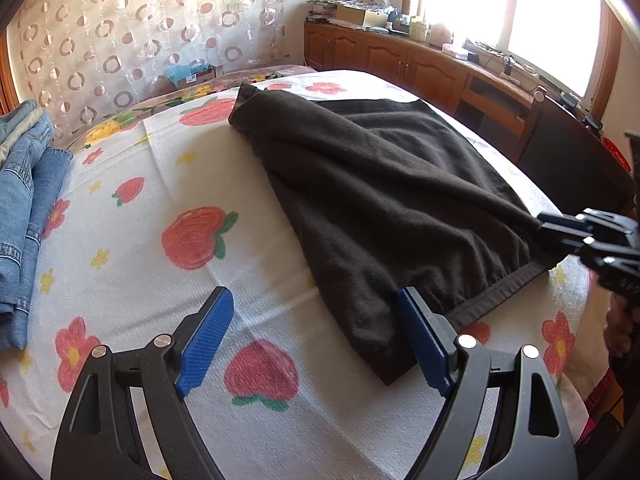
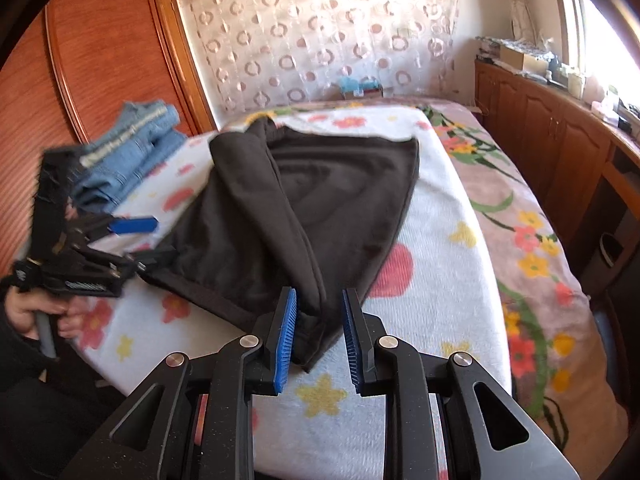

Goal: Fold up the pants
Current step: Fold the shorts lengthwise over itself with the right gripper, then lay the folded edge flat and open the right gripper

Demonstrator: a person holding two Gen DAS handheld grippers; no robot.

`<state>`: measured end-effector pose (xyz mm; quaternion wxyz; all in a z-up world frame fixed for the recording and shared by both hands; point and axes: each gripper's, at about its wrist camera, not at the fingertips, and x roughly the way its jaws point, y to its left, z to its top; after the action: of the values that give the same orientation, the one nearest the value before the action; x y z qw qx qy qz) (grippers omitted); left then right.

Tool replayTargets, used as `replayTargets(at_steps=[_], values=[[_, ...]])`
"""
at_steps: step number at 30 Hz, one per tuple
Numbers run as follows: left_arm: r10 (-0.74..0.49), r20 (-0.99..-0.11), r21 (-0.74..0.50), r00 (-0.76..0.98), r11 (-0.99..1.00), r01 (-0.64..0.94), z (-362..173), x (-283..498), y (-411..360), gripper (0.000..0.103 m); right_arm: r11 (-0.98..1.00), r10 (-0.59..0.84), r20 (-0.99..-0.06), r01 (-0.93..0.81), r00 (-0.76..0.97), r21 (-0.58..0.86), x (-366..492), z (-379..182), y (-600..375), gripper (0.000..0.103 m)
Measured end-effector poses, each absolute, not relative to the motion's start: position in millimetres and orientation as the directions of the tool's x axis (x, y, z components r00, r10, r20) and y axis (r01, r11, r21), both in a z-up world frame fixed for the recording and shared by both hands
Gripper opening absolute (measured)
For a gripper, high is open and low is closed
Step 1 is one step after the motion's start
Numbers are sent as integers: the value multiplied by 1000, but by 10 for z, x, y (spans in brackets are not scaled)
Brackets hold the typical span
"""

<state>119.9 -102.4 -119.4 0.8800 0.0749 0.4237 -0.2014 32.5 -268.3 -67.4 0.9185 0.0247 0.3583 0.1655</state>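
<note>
Black pants (image 1: pixel 380 184) lie partly folded on the bed's strawberry-print cover (image 1: pixel 140 208). My left gripper (image 1: pixel 316 338) is open wide just above the cover. Its right finger (image 1: pixel 424 340) is at the near corner of the pants, with nothing pressed between the pads. In the right wrist view the pants (image 2: pixel 320 184) run away from my right gripper (image 2: pixel 318 332), whose jaws stand a little apart. The pants' near corner lies between the pads and is not pinched. The right gripper (image 1: pixel 560 232) shows at the pants' right corner, the left gripper (image 2: pixel 148 242) at their left edge.
A stack of folded blue jeans (image 1: pixel 24 200) (image 2: pixel 132 148) sits at the bed's left side. Wooden cabinets (image 1: pixel 400 60) with clutter run under the window on the right. A wooden wardrobe (image 2: pixel 100 60) stands left. A hand (image 2: pixel 36 312) holds the left gripper's handle.
</note>
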Motion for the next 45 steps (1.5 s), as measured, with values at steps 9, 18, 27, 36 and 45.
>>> replayTargets(at_steps=[9,18,27,36,45], values=[[-292,-738,-57,609,926,374,-1066,1176,-858,85,942,323,-625,-306,711,138,492,-433,-2634,24],[-292,-687,-69,665,938,340,-801,1184,-647,85,913,386,-582,-385,715,133,1132,-182,-2209,24],[-281,-663,-83,693,949,305,-724,1218,-469,85,929,330,-667,-354,668,105,1790,-427,-1901,24],[-276,-668,-101,691,954,283,-776,1241,-392,85,919,335,-706,-382,624,99,1942,-534,-1664,24],[-276,-675,-105,684,954,281,-810,1242,-373,85,919,333,-705,-384,626,93,2053,-500,-1598,24]])
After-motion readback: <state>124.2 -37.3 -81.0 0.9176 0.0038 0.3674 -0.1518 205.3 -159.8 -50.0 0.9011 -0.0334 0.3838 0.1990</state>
